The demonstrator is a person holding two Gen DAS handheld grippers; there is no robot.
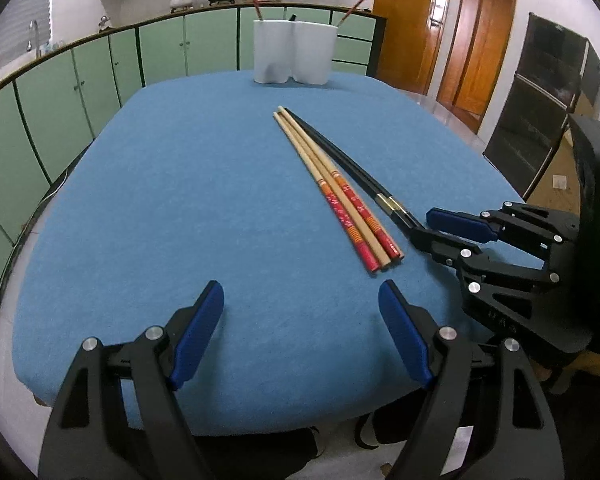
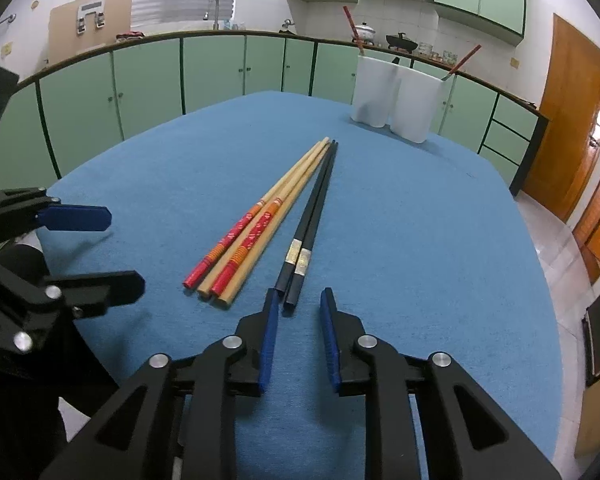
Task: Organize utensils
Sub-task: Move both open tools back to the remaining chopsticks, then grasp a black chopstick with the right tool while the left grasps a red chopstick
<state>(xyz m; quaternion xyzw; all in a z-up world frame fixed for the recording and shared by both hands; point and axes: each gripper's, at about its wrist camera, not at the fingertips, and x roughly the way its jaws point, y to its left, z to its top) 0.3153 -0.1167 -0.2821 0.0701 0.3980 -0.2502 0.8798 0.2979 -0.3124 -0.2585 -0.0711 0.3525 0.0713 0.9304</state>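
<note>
Several wooden chopsticks with red ends (image 1: 332, 184) (image 2: 260, 224) lie side by side on the blue cloth. A pair of black chopsticks (image 1: 352, 168) (image 2: 312, 216) lies just right of them. A white two-part holder (image 1: 294, 52) (image 2: 396, 96) stands at the table's far side with a few chopsticks in it. My left gripper (image 1: 300, 300) is open and empty, near the front edge, left of the chopstick ends. My right gripper (image 2: 300, 300) (image 1: 420, 226) is open, its tips right at the near ends of the black chopsticks.
The blue cloth (image 1: 160, 208) covers a round table. Green kitchen cabinets (image 1: 80, 80) run behind it, with a sink tap and pots on the counter. Wooden doors (image 1: 440, 28) stand at the right.
</note>
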